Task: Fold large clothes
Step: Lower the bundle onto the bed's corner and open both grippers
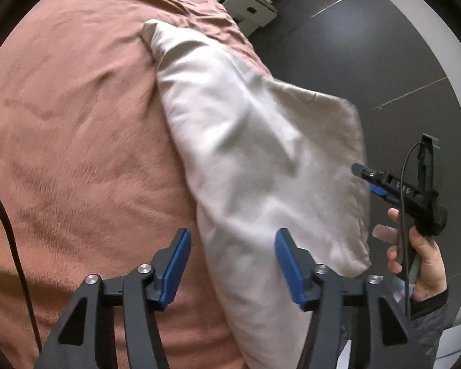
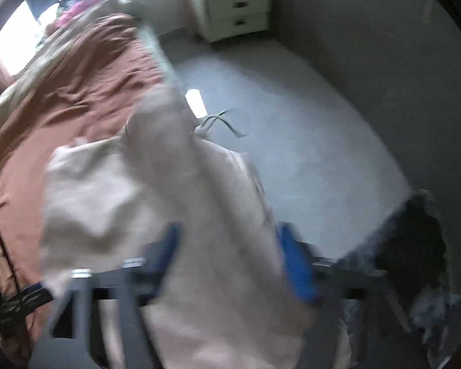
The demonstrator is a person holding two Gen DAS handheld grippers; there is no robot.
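Left gripper [image 1: 232, 264] is seen angled downward, blue pads [image 1: 176, 266] spread wide, nothing pinched. Right gripper [image 1: 364, 180] is gripped by the right hand [image 1: 421, 258] at the handle, dark sleeve cuff visible; in its own blurred view, jaws are parted wide.

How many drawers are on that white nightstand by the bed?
2, stacked on the white nightstand beyond the bed: upper drawer, lower drawer. Blur could hide others.
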